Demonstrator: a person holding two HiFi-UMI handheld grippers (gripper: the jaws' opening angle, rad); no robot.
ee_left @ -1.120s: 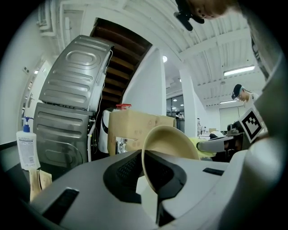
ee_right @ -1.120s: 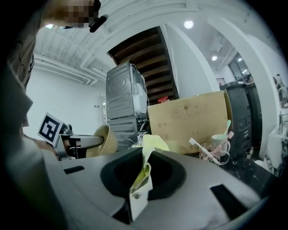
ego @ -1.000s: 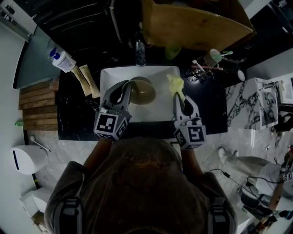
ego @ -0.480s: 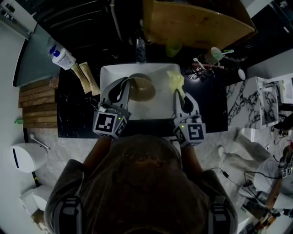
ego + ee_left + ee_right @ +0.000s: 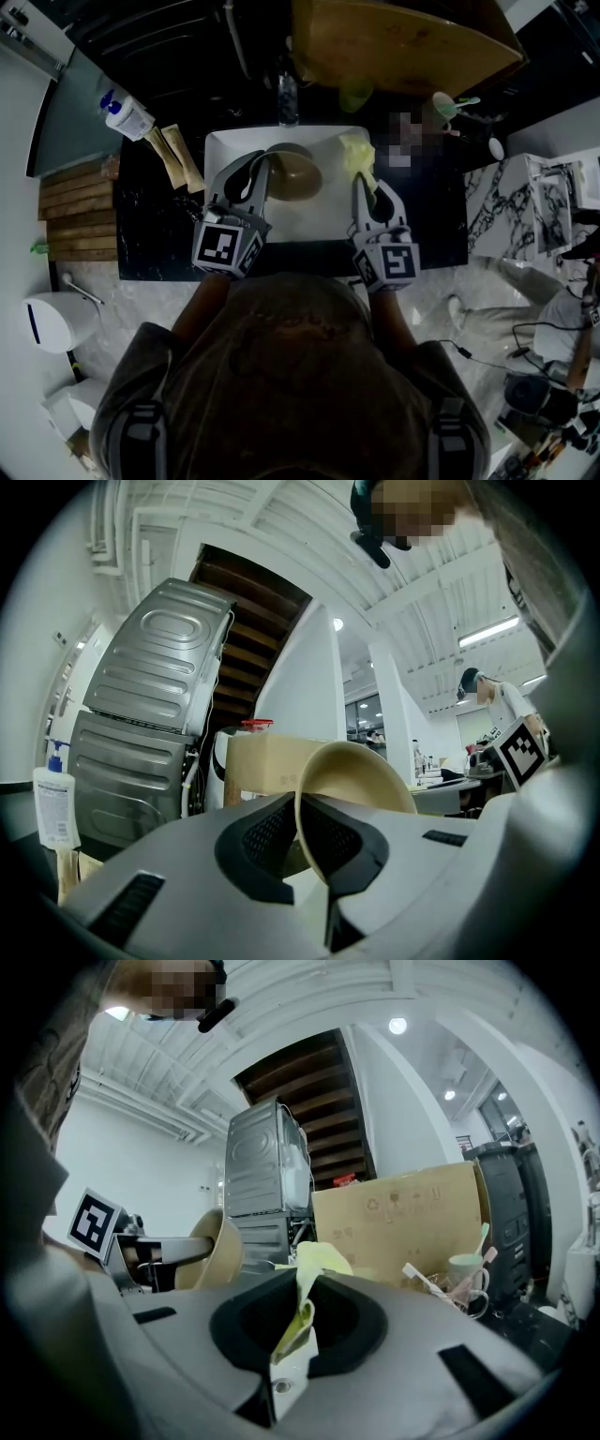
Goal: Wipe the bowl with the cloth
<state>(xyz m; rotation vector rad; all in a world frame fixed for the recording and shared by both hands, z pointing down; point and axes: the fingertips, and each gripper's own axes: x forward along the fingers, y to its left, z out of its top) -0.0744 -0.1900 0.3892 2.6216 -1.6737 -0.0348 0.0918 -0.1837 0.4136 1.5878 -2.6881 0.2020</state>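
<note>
In the head view, the left gripper (image 5: 255, 178) holds the tan bowl (image 5: 298, 175) over the white sink (image 5: 309, 225), which is set in the dark worktop (image 5: 155, 244). The right gripper (image 5: 364, 186) holds the yellow cloth (image 5: 354, 153) just beside the bowl.

In the left gripper view, the jaws are clamped on the bowl's rim, and the bowl is tilted.

In the right gripper view, the jaws pinch the cloth, which stands up between them.

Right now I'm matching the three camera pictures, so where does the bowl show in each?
Head view: the bowl sits upper centre over the white sink, at the tip of the left claw.
Left gripper view: the bowl fills the centre, rim pinched between the jaws.
Right gripper view: the bowl stands left of centre, tilted on edge.
Shared landmark: the cardboard box behind the bowl, in all three.
</note>
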